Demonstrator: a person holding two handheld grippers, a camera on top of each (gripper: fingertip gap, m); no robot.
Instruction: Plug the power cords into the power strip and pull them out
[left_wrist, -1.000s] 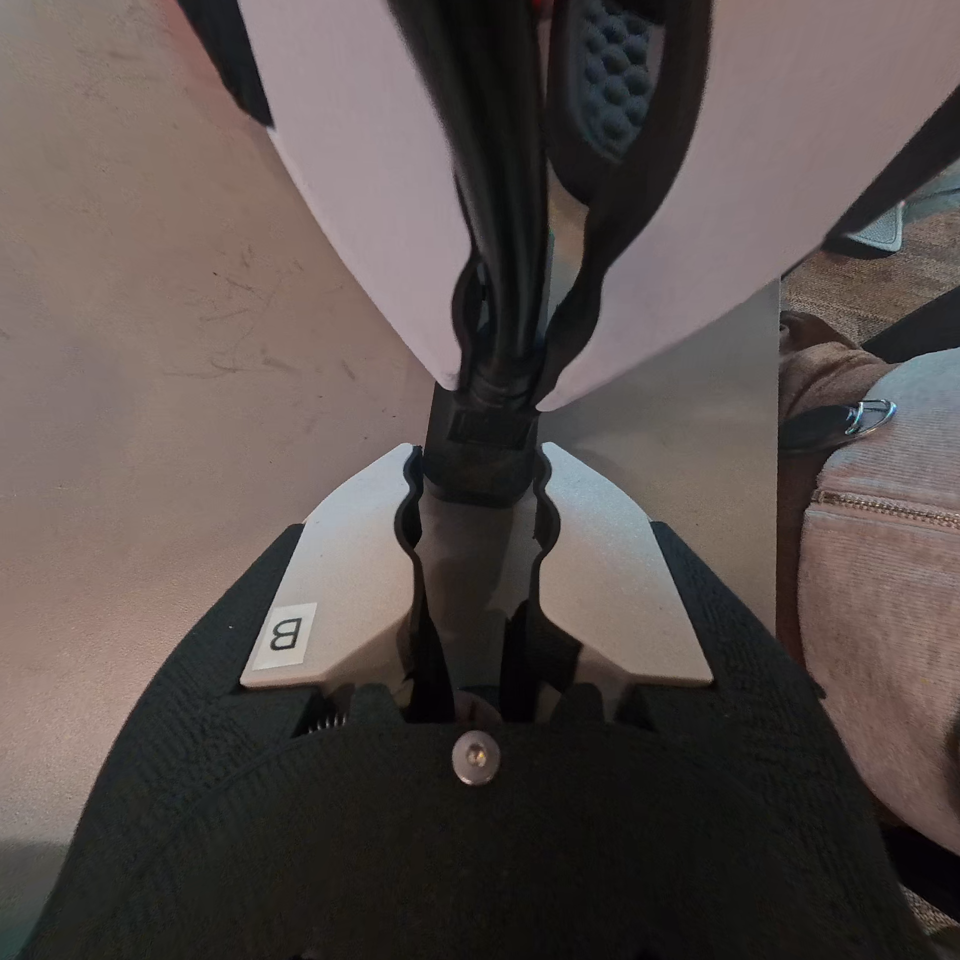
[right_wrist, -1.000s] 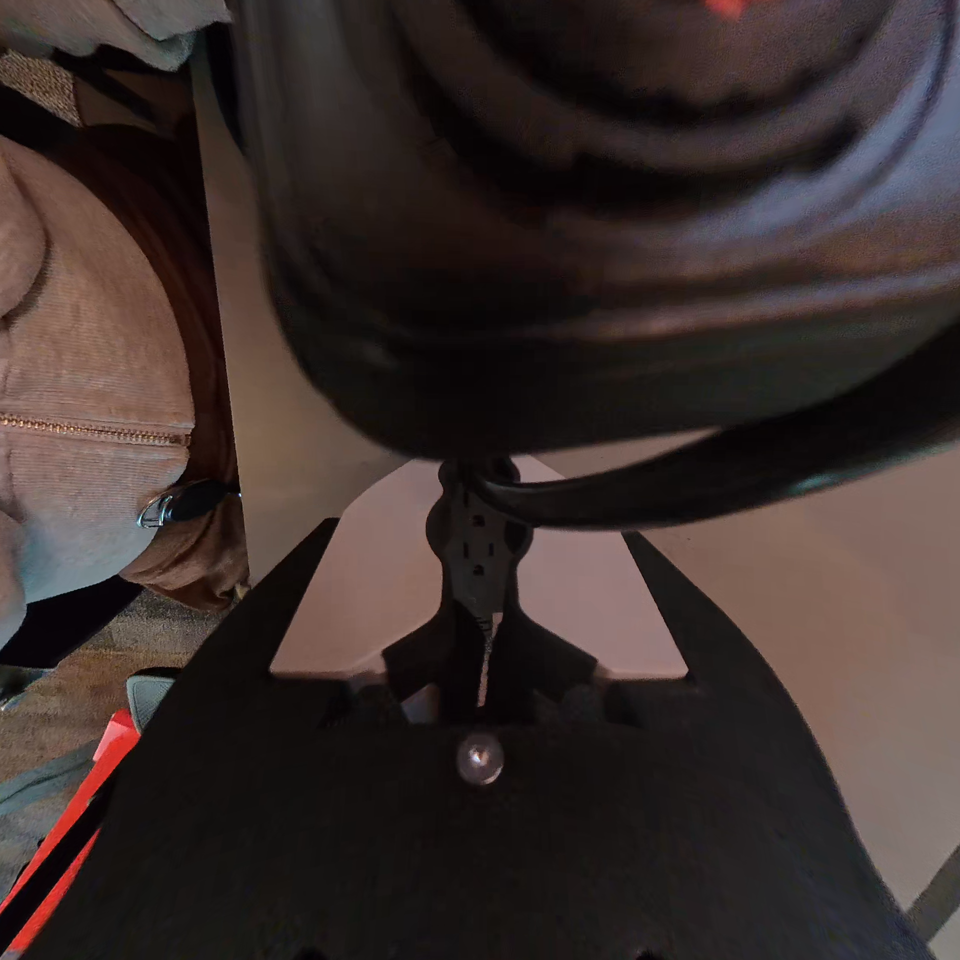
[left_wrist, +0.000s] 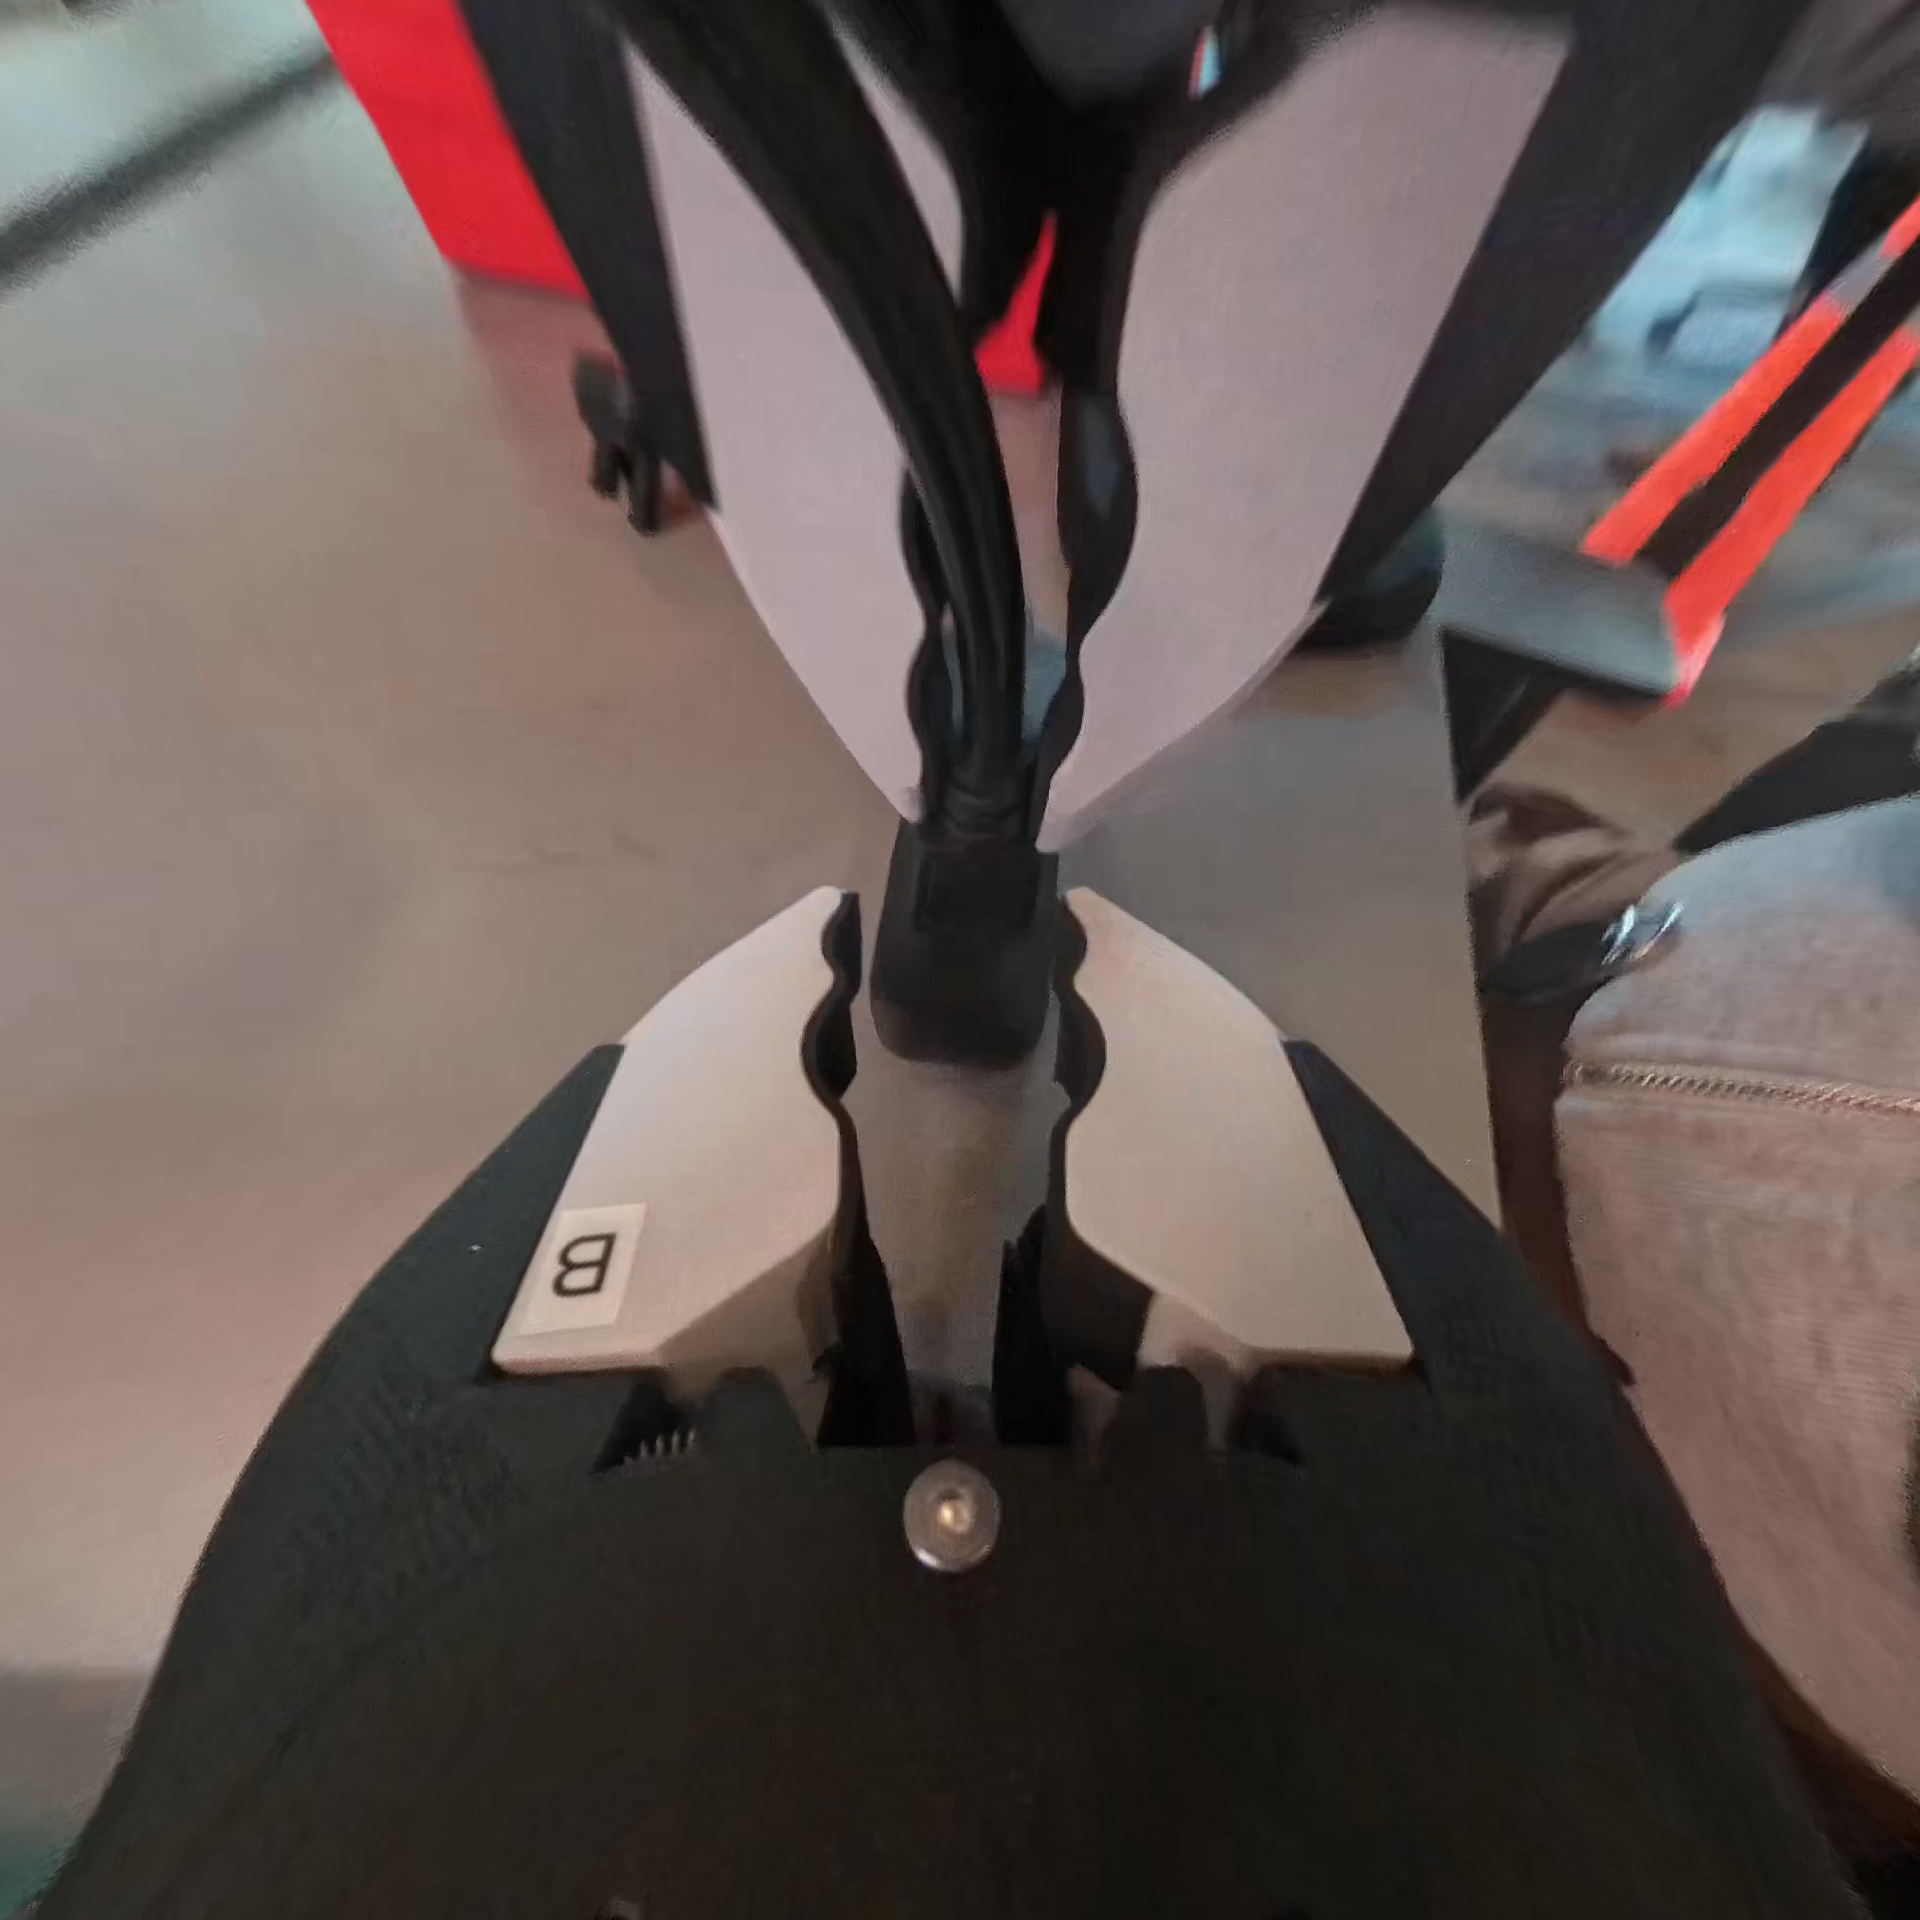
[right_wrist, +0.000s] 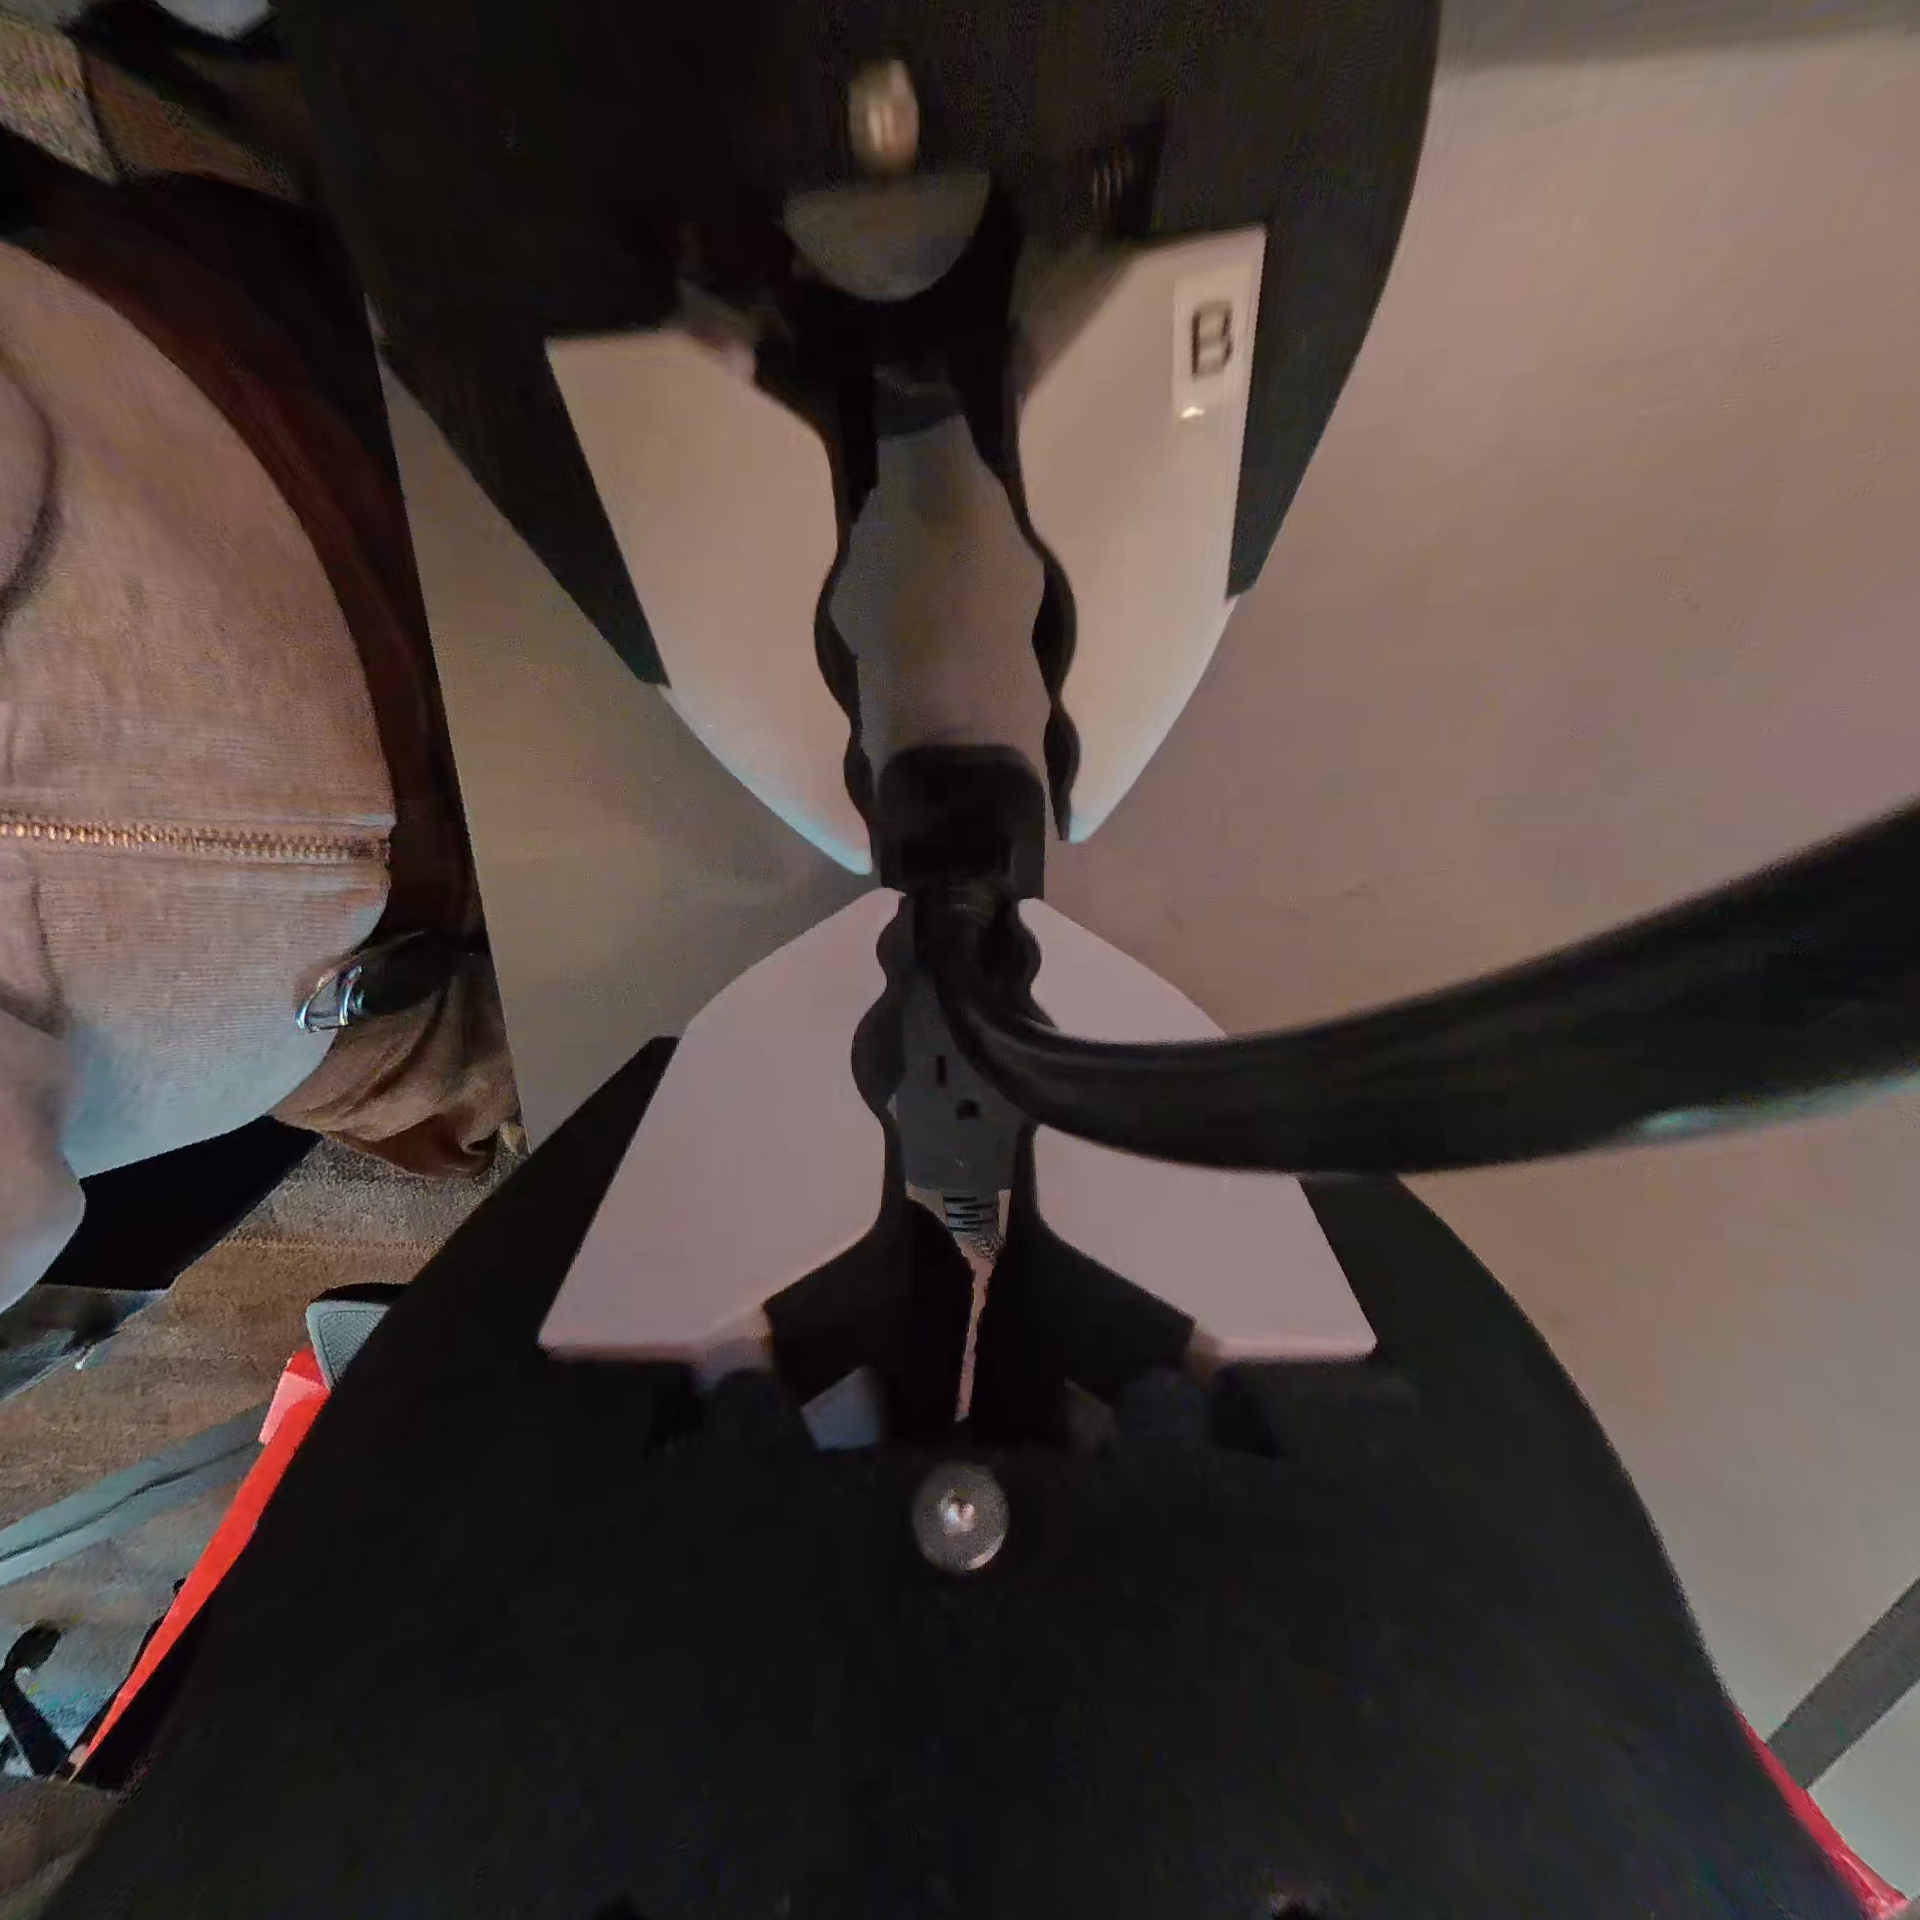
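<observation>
Above the pale beige surface (left_wrist: 312, 831), my left gripper (left_wrist: 961, 966) is closed on the chunky black moulded plug (left_wrist: 961, 966) and my right gripper (right_wrist: 956, 1049) pinches the narrow black power strip (right_wrist: 951, 1117), tip to tip. The thick black cord (right_wrist: 1455, 1060) trails right. I judge the plug seated or nearly so; the joint is hidden, and pulling out remains.

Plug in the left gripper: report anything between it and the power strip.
Nothing separate shows. The plug sits at the tip of the power strip; only a black cord curves across the strip's outlet face. Whether it is seated cannot be told.
</observation>
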